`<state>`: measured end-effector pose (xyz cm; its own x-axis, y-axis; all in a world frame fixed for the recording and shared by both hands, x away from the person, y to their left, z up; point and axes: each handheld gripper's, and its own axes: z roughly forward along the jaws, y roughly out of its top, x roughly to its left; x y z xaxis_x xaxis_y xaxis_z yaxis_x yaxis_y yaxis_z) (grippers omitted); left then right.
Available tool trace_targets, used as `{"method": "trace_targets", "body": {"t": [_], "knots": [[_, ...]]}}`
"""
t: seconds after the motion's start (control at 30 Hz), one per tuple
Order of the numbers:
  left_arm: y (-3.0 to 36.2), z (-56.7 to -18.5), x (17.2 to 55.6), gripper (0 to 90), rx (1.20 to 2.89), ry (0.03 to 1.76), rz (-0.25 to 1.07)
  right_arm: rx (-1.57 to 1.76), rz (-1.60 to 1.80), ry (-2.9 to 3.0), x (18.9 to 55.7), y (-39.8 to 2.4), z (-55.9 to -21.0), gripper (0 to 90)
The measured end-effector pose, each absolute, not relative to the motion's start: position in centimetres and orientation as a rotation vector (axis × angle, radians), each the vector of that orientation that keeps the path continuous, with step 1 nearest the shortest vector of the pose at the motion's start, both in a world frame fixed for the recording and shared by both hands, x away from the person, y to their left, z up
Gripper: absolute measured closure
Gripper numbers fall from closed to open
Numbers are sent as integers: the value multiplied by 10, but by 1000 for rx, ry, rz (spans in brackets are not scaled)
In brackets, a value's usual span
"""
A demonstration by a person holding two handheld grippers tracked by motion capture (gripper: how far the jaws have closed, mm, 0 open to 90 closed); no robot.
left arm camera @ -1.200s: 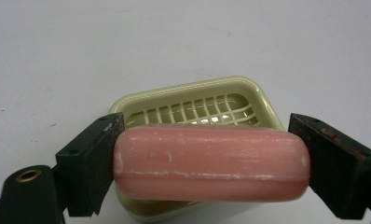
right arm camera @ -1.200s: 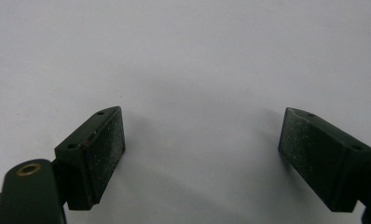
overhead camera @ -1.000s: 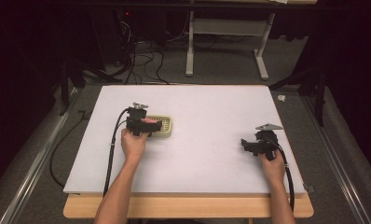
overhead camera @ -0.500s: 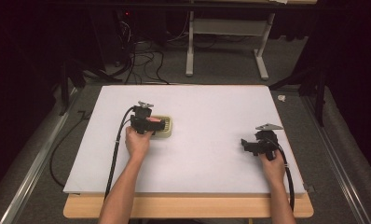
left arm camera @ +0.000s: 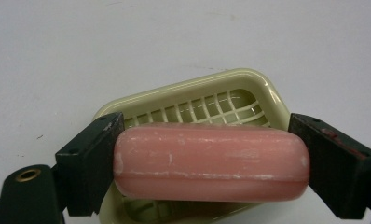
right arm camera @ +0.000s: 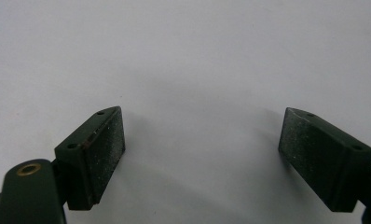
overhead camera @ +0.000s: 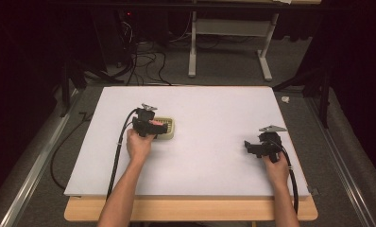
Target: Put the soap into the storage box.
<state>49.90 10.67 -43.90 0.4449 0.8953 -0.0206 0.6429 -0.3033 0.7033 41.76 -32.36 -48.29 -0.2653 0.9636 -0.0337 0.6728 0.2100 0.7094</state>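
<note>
Pink soap bar [left arm camera: 210,163]: pinched end to end by the left hand-held gripper [left arm camera: 210,164], just over the cream slotted soap dish [left arm camera: 249,100] on the white bench [overhead camera: 214,118], left of centre. Right hand-held gripper [right arm camera: 202,158]: jaws spread, holding nothing, over bare bench at right.

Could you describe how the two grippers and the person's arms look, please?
Both the left gripper and the right gripper are black, with two blocky dark jaws whose flat pads look scuffed. A brass-coloured eyelet sits near each left jaw. Each carries a grey three-cornered plate and trails a black cable. The forearms are bare, without sleeves.
</note>
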Motion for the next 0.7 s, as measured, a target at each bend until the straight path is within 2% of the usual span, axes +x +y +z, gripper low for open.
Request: {"method": "trace_targets", "body": {"t": [0.7], "knots": [[113, -444, 497, 136, 2065, 1332, 461, 1513, 810, 2015, 418, -324, -483, 150]]}}
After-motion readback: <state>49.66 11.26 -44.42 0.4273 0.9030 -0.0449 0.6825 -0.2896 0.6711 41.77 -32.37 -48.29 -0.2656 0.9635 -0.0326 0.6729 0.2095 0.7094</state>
